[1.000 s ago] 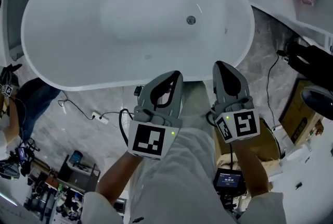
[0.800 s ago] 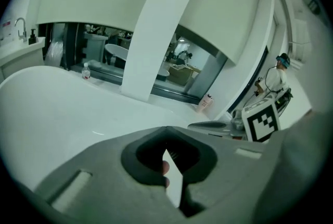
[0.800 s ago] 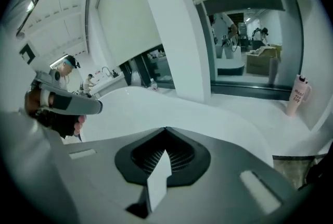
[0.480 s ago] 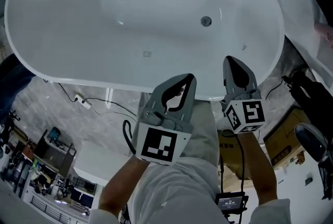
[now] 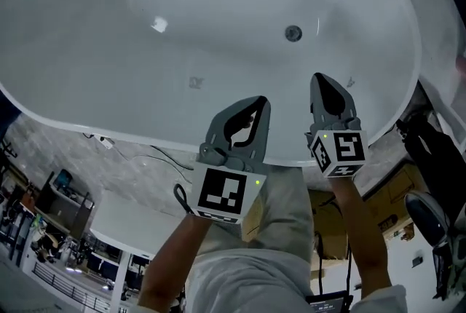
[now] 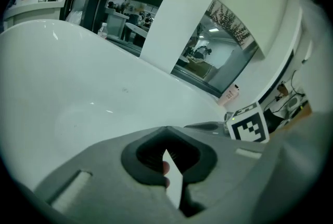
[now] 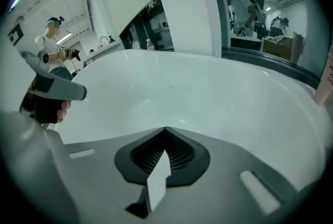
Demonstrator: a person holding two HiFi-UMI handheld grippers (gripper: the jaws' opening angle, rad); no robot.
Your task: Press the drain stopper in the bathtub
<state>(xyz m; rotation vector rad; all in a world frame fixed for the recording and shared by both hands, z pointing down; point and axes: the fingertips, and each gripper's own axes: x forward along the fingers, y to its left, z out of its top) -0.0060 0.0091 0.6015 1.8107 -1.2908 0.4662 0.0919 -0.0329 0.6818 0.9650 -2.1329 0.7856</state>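
Observation:
The white oval bathtub (image 5: 87, 97) fills the top of the head view. Its small round metal drain stopper (image 5: 293, 33) sits on the tub floor at the right. My left gripper (image 5: 260, 100) hovers over the near rim, shut and holding nothing. Just to its right, my right gripper (image 5: 319, 77) is also shut and empty, its tip a short way below and right of the stopper. In the left gripper view, my left gripper (image 6: 166, 127) points at bare tub wall (image 6: 78, 98). The right gripper view shows my right gripper (image 7: 165, 128) over the basin (image 7: 208, 98). The stopper shows in neither gripper view.
Cables (image 5: 138, 151) trail on the marble floor below the tub. A white table top (image 5: 138, 220) stands at lower left, a cardboard box (image 5: 378, 213) and black bags (image 5: 437, 159) at right. A pink bottle (image 6: 229, 96) stands on the ledge behind the tub. A person (image 7: 52, 35) stands in the background.
The view has closed in on the tub. Both grippers have moved forward from the floor side to over the near rim, with the right tip nearer the stopper. Both stay shut.

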